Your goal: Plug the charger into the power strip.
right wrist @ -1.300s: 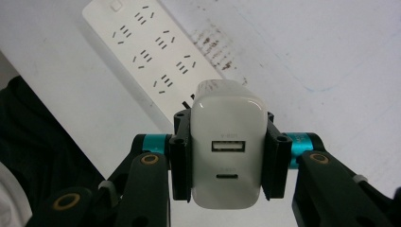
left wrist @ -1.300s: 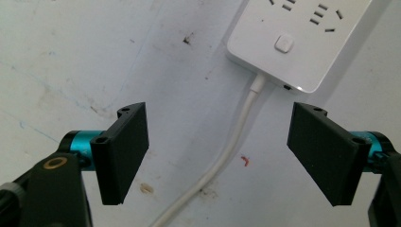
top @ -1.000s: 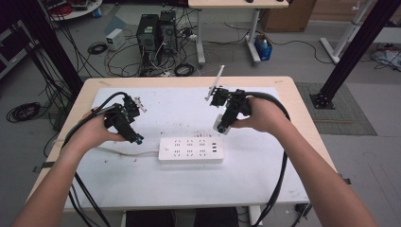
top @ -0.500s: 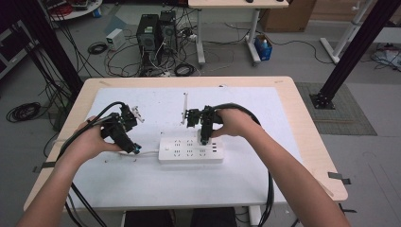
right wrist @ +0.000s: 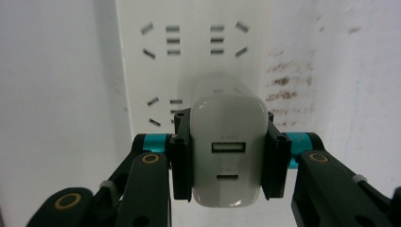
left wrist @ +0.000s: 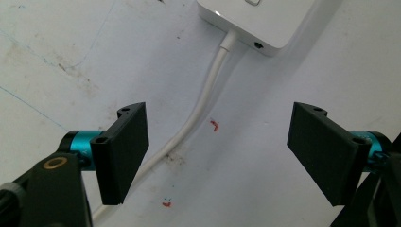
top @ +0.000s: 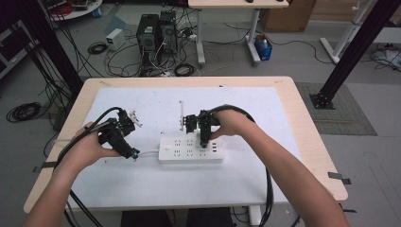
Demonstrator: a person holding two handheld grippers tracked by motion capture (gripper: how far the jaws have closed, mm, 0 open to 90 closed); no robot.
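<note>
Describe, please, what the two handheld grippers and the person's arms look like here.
Both the left gripper and the right gripper are black, each with two flat rectangular jaw pads on teal metal collars, brass-coloured pivot pins in the linkages, and thick black cables trailing back off the table. The person's forearms are bare, with no sleeves in view.

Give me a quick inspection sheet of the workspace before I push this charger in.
Surface: white table cover, stained and pen-marked.
Job's things: white power strip lying flat; white charger over its sockets.
Clutter: thin white stick behind the strip.
Grippers: right gripper shut on the charger; left gripper open, straddling the strip's cord.
Cables: black gripper cables trail off the near edge.
Surroundings: computer towers, floor cables, second desk behind.
</note>
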